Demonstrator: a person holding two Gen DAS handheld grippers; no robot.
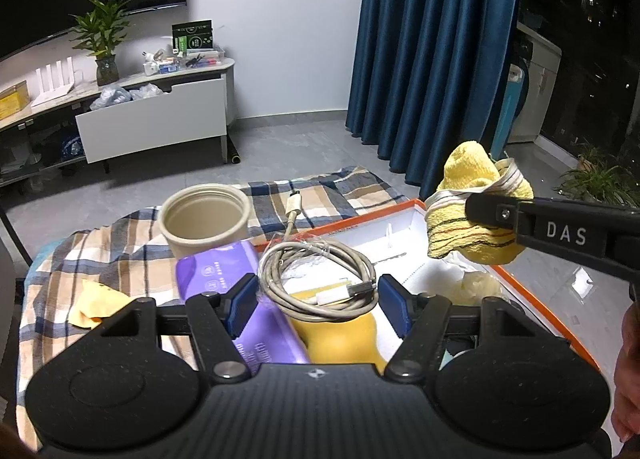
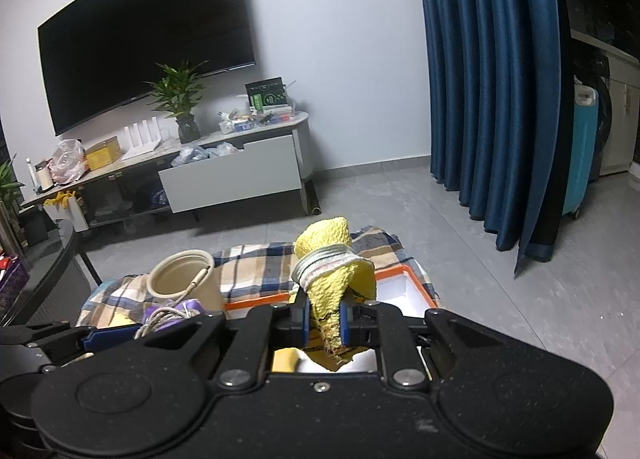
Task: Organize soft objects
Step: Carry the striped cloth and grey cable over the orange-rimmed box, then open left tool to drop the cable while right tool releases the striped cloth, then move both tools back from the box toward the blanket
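Left gripper (image 1: 316, 301): half open; coiled cable (image 1: 318, 279) lay between its pads, grip could not be told.
Right gripper (image 2: 323, 325): clamped on yellow sock (image 2: 332, 287).
Sock position: bunched, hanging from the right pads, cuff uppermost.
Orange-rimmed box (image 1: 404, 225): directly below and ahead of the right gripper, nearer it than the left.

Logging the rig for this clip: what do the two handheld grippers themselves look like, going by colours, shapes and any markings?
Both grippers are matte black plastic with blue pads on the fingers. The left gripper has a ribbed body, two round discs at its sides and silver pivot bolts; the right gripper is built the same. A right finger carries white letters DAS. No cables or sleeves show.
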